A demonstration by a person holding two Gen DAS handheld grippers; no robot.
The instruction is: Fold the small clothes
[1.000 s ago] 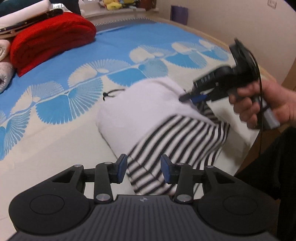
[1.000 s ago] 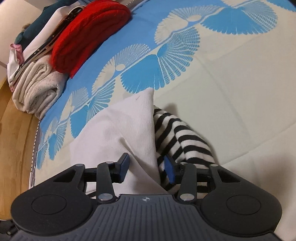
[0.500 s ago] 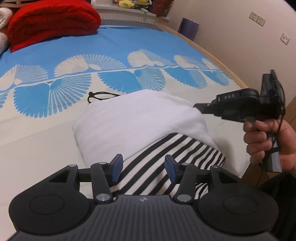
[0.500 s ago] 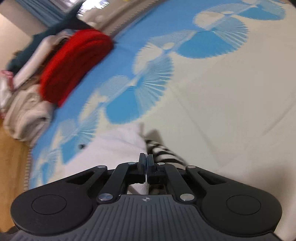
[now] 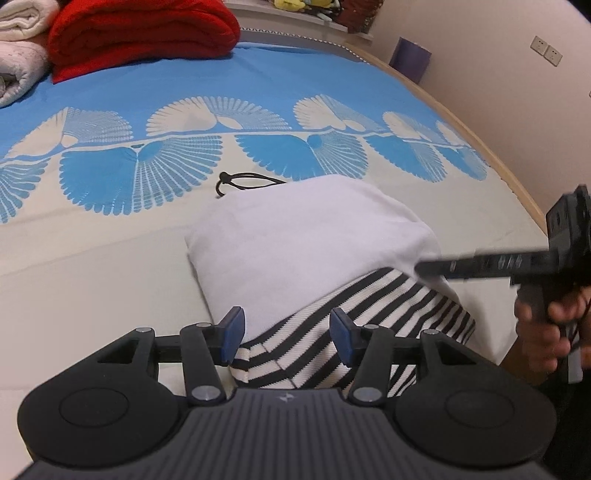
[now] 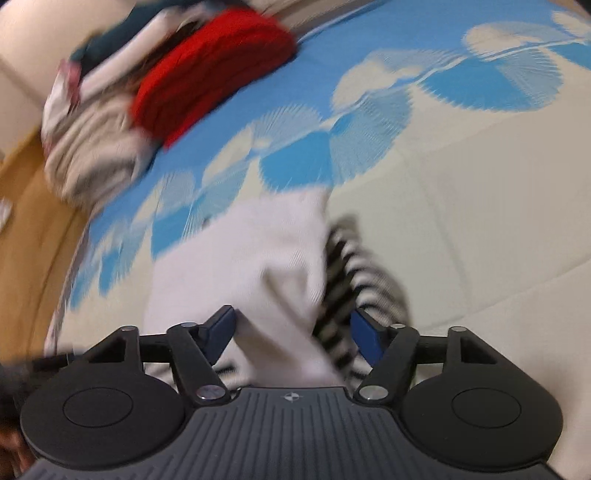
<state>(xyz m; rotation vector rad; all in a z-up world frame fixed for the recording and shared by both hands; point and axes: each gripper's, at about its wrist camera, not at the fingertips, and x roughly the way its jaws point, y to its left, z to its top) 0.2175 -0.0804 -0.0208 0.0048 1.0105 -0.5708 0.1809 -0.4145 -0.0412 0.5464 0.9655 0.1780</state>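
A small garment lies on the bed, its white part (image 5: pixel 306 236) folded over a black-and-white striped part (image 5: pixel 369 314). My left gripper (image 5: pixel 287 328) stands open over the striped hem at the near edge, and its pads do not press the cloth. My right gripper (image 6: pixel 291 328) hovers at the garment's right end with its jaws opening. The white fold (image 6: pixel 240 266) and stripes (image 6: pixel 347 280) lie under and between its fingers, which do not pinch them. In the left wrist view the right gripper (image 5: pixel 480 266) is a dark blur, held by a hand (image 5: pixel 546 325).
A red blanket (image 5: pixel 140 33) and rolled cream towels (image 5: pixel 18 55) are stacked at the far left of the bed. A black cord loop (image 5: pixel 243 182) lies just beyond the garment. The bed's wooden edge (image 5: pixel 517 184) curves along the right, with a purple bin (image 5: pixel 410 61) behind it.
The right gripper closed fully half a second ago and now stands wide open over the white fold. The left gripper widened a little and shifted along the striped hem. The white fold lies flatter.
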